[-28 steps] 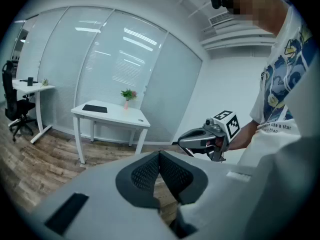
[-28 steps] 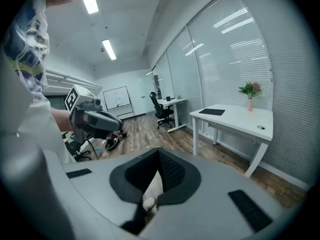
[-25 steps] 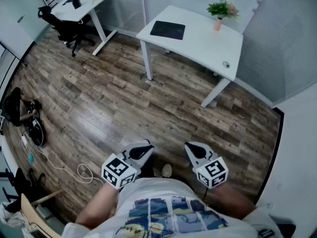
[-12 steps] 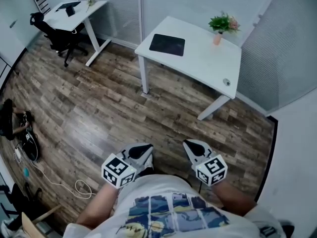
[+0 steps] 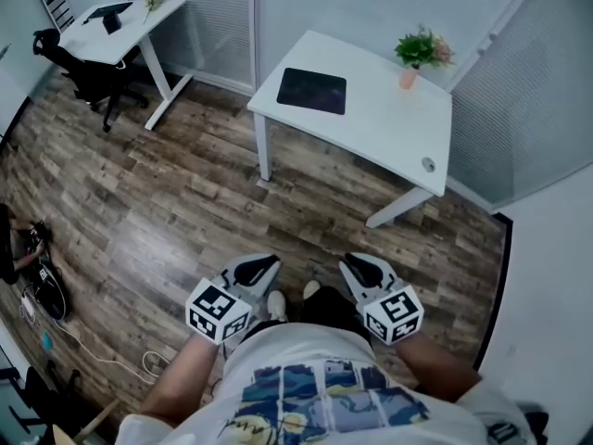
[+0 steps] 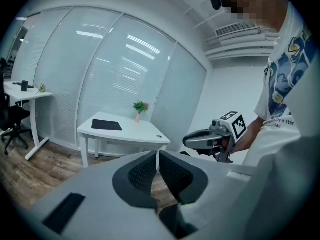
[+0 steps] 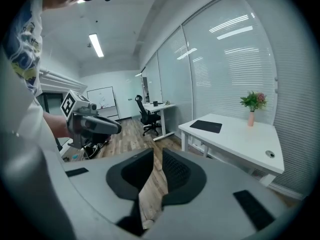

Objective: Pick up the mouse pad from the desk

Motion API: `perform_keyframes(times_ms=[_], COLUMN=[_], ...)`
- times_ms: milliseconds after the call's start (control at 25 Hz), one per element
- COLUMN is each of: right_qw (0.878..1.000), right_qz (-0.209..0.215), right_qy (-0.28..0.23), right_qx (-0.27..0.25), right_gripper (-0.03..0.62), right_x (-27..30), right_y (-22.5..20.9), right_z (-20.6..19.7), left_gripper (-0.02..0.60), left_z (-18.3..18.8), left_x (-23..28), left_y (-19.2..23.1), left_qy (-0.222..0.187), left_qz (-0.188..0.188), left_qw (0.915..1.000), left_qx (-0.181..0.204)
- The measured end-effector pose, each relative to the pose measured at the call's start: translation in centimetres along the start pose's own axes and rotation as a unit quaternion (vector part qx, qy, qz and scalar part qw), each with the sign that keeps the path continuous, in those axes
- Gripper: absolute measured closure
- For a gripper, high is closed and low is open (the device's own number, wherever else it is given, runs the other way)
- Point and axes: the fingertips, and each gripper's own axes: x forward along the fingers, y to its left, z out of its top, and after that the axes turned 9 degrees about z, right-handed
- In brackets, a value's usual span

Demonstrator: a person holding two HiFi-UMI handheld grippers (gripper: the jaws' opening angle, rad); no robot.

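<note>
Head view: mouse pad (image 5: pixel 312 91) lies untouched on the table (image 5: pixel 394 123) at upper centre, well apart from the closed, empty left gripper (image 5: pixel 263 263) and the right gripper (image 5: pixel 353 262), whose jaws are opening on nothing.

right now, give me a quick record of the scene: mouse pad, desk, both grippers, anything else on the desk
mouse pad: dark, lying flat toward the left end of the desk in the head view, untouched
desk: white, across the wood floor from the person
also on desk: potted plant near the far edge
left gripper: shut, empty, held near the person's waist
right gripper: jaws opening, nothing between them
task stage: mouse pad not yet reached
</note>
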Motion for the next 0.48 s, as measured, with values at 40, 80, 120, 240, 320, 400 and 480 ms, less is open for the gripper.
perform_keyframes(times_ms=[40, 80, 120, 240, 320, 400, 480], right_qw=[1.000, 1.000, 1.000, 1.000, 1.000, 1.000, 1.000], right_qz=[-0.002, -0.002, -0.002, -0.002, -0.001, 0.002, 0.006], right_qy=[0.002, 0.004, 0.005, 0.011, 0.009, 0.007, 0.010], right_qx=[0.005, 0.009, 0.011, 0.009, 0.011, 0.014, 0.015], right_gripper=[0.537, 0.537, 0.537, 0.530, 0.526, 0.519, 0.513], right_x=[0.4, 0.9, 1.3, 2.9, 4.3, 5.5, 6.7], right_y=[-0.7, -1.4, -2.1, -4.7, -7.0, -9.3, -11.7], right_z=[0.2, 0.4, 0.5, 1.1, 1.9, 2.6, 3.8], left_gripper=[0.577, 0.575, 0.574, 0.530, 0.511, 0.505, 0.497], left_z=[0.3, 0.6, 0.9, 1.9, 2.9, 4.2, 5.8], left_x=[0.8, 1.6, 2.5, 5.1, 7.1, 9.3, 11.3], left_y=[0.8, 1.5, 2.2, 4.6, 6.4, 8.2, 9.8], left_qy=[0.001, 0.003, 0.004, 0.011, 0.018, 0.023, 0.026], left_qz=[0.000, 0.002, 0.003, 0.010, 0.018, 0.023, 0.030], left_qw=[1.0000, 1.0000, 1.0000, 0.9999, 0.9997, 0.9994, 0.9992], left_qx=[-0.001, -0.001, -0.001, -0.006, -0.007, -0.008, -0.007])
